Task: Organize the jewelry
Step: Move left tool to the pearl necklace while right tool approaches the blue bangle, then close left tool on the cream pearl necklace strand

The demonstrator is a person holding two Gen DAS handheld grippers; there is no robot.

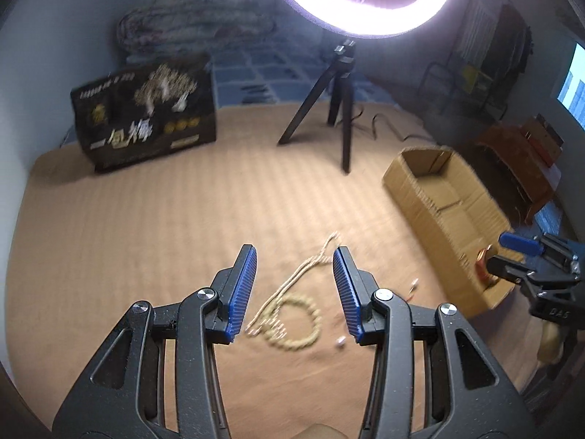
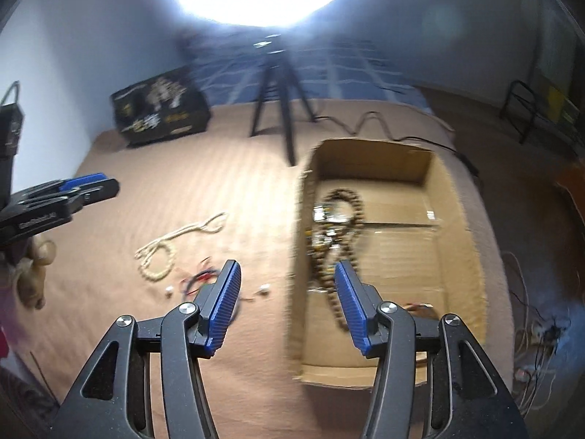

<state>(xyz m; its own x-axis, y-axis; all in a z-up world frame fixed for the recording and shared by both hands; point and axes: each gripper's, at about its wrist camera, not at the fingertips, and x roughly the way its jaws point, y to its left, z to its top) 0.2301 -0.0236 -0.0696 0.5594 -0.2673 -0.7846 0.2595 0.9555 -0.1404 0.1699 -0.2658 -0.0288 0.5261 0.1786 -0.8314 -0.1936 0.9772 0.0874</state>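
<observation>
My left gripper is open above a cream bead necklace that lies on the tan mat, with nothing between its pads. My right gripper is open too, hanging over the left wall of the cardboard box. A dark bead necklace with small trinkets lies in that box, partly hidden by my right finger. A red-and-gold piece sits in the box by the right gripper. The cream necklace, a red and black cord and two small white pieces lie loose on the mat.
A ring light on a black tripod stands at the back of the mat, its cable trailing right. A black printed bag stands at the back left. The left gripper shows at the left edge. Furniture and cables lie beyond the mat's right side.
</observation>
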